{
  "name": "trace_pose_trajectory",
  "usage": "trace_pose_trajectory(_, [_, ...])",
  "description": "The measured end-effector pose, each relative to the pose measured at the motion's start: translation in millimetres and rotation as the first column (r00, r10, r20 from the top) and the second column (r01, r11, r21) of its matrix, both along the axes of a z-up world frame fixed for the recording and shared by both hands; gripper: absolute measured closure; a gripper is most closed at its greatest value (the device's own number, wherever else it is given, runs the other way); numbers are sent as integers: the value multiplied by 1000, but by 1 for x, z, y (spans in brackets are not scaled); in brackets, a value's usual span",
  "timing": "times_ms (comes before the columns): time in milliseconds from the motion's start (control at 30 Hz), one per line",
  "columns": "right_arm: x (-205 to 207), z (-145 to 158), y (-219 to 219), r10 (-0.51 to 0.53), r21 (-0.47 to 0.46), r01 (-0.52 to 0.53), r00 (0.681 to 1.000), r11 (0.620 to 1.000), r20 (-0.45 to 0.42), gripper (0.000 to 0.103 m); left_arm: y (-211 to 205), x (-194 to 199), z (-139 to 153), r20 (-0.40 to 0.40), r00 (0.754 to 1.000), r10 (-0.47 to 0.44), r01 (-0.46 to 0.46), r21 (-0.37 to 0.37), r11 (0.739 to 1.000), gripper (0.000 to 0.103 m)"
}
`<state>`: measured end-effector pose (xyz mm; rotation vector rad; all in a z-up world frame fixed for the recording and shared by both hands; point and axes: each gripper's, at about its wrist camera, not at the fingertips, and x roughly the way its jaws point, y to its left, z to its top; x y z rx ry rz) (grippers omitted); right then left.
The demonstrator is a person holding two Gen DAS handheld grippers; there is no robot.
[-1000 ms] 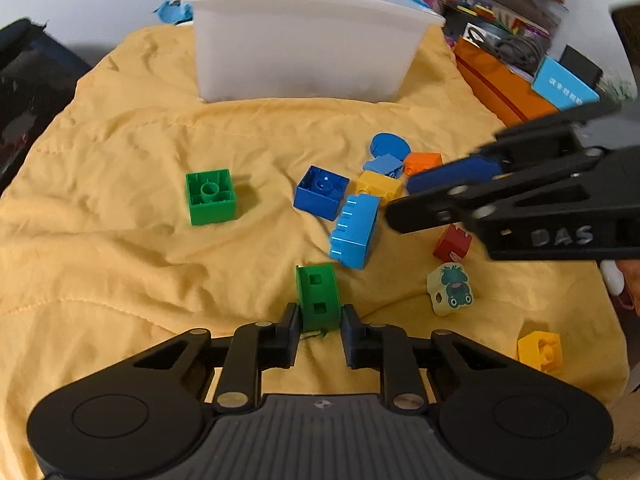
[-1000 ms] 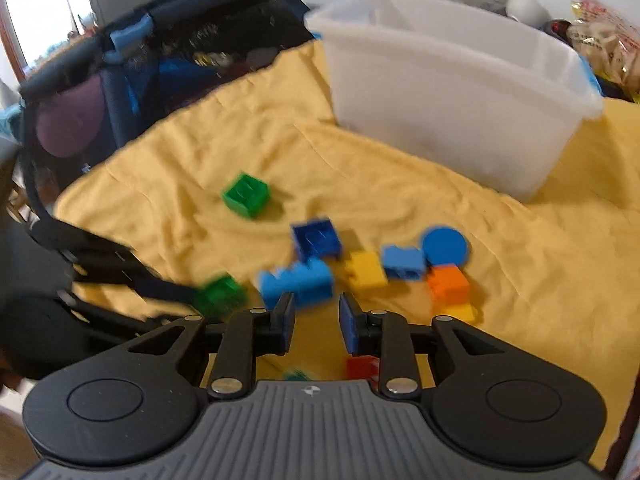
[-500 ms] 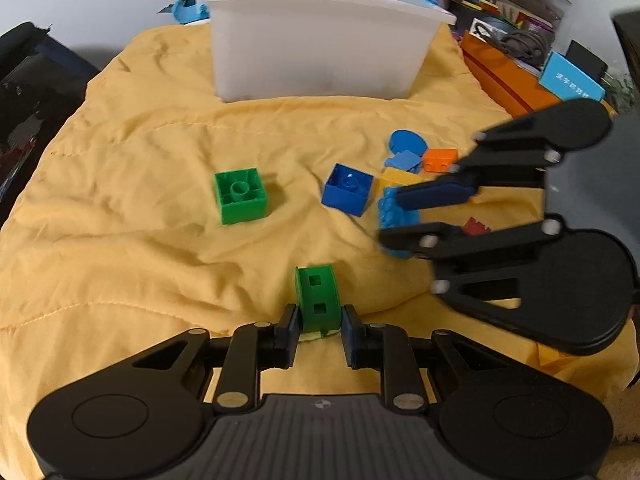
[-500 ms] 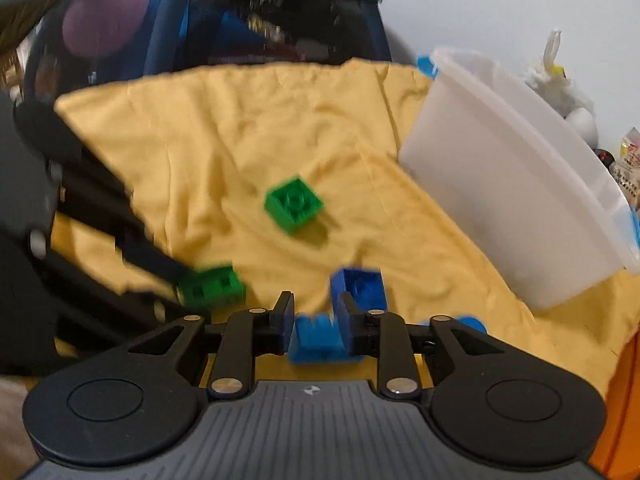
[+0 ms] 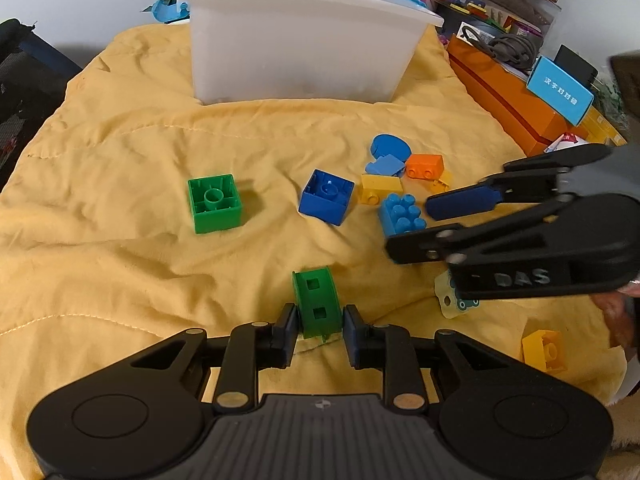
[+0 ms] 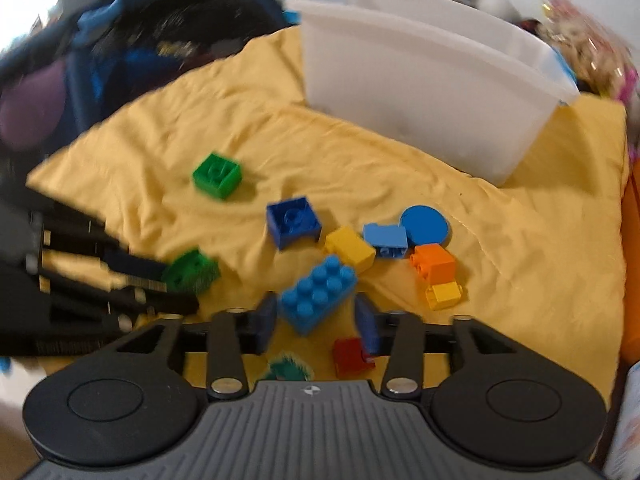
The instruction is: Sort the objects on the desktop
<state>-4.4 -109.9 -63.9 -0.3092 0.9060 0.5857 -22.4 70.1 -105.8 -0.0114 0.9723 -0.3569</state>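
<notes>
Two views to go through, left wrist first. Everything sits on a wrinkly yellow blanket (image 5: 120,128) with a white plastic bin (image 5: 296,44) at 12 o'clock and an orange box (image 5: 504,96) plus shelf clutter off at 2. The left gripper (image 5: 319,330) has its jaws pinched on a small green block (image 5: 318,302) at 6 o'clock. A bigger green block (image 5: 214,208) lies at 10, a dark blue block (image 5: 327,197) near centre. The right gripper (image 5: 416,224) comes in from 3 o'clock, jaws spread around a light blue studded brick (image 5: 400,212); its body covers most of a pale sticker-looking piece (image 5: 450,300), can't tell what that is.

Right wrist view is blurry. Same blanket, bin at 1 o'clock, a dark bag-like heap (image 6: 132,56) at 10 that I can't make out. The jaws stand wide either side of the brick, not touching it as far as I can see. A red block (image 6: 352,356) at 6 is half hidden behind one finger.
</notes>
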Motion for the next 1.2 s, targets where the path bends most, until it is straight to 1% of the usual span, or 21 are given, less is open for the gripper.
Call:
trace_pose_trajectory(100, [12, -7, 4, -22, 21, 23, 999, 1000, -47, 52, -1, 1, -1, 9, 1000, -10, 10, 7, 1000, 76])
trace_pose_trajectory(233, [16, -18, 3, -24, 6, 25, 996, 1000, -87, 71, 1, -1, 6, 8, 1000, -25, 25, -24, 999, 76])
trace_pose_trajectory(300, [13, -15, -1, -10, 4, 10, 996, 1000, -89, 73, 1, 2, 20, 44, 999, -26, 27, -22, 999, 76])
trace_pose_trajectory(367, [13, -6, -5, -7, 7, 8, 997, 1000, -73, 75, 3, 11, 41, 97, 995, -20, 24, -43, 999, 76])
trace_pose_trajectory(500, [26, 31, -12, -18, 42, 17, 999, 999, 27, 76, 6, 45, 86, 218, 976, 12, 4, -72, 997, 76])
trace_pose_trajectory(567, [38, 51, -14, -31, 55, 26, 995, 998, 94, 76, 7, 63, 102, 247, 969, 32, -8, -96, 995, 76])
trace_pose_trajectory(633, [52, 71, -17, -47, 83, 36, 989, 996, 144, 76, 6, 82, 119, 279, 959, 43, -14, -105, 994, 76])
trace_pose_trajectory(700, [67, 89, -18, -54, 106, 35, 981, 994, 187, 76, 3, 102, 137, 325, 945, 37, -6, -96, 995, 76])
trace_pose_trajectory(733, [75, 98, -19, -63, 114, 39, 975, 993, 214, 76, 0, 112, 144, 346, 938, 30, -3, -78, 997, 76])
trace_pose_trajectory(800, [93, 118, -18, -85, 138, 47, 956, 989, 280, 76, -5, 133, 154, 363, 931, 33, -15, -52, 999, 76])
trace_pose_trajectory(867, [109, 132, -17, -105, 157, 55, 936, 986, 336, 76, -9, 151, 158, 372, 927, 35, -23, -36, 999, 76])
trace_pose_trajectory(900, [119, 137, -16, -122, 169, 65, 929, 983, 350, 76, -11, 162, 158, 370, 928, 41, -37, -19, 999, 76])
trace_pose_trajectory(933, [127, 139, -14, -132, 180, 71, 925, 981, 355, 76, -13, 173, 155, 358, 933, 42, -44, -1, 999, 75])
trace_pose_trajectory(1000, [144, 139, -10, -158, 184, 97, 922, 978, 354, 76, -17, 190, 144, 297, 954, 46, -61, 42, 997, 74])
trace_pose_trajectory(1033, [150, 135, -8, -164, 179, 105, 920, 978, 356, 75, -18, 194, 140, 270, 961, 60, -77, 55, 995, 72])
trace_pose_trajectory(1067, [156, 130, -6, -171, 167, 118, 920, 979, 352, 75, -17, 194, 137, 257, 964, 75, -92, 55, 994, 67])
trace_pose_trajectory(1100, [159, 126, -4, -173, 154, 126, 922, 980, 347, 71, -15, 188, 136, 259, 963, 81, -94, 39, 995, 64])
trace_pose_trajectory(1133, [159, 122, -3, -169, 144, 126, 926, 981, 338, 68, -13, 181, 136, 269, 960, 79, -88, 20, 996, 58])
trace_pose_trajectory(1167, [156, 120, -5, -166, 146, 123, 929, 982, 332, 68, -8, 170, 136, 281, 956, 80, -83, 0, 997, 54])
trace_pose_trajectory(1200, [151, 119, -9, -158, 153, 112, 929, 982, 334, 68, -3, 159, 135, 288, 953, 90, -87, -21, 996, 54])
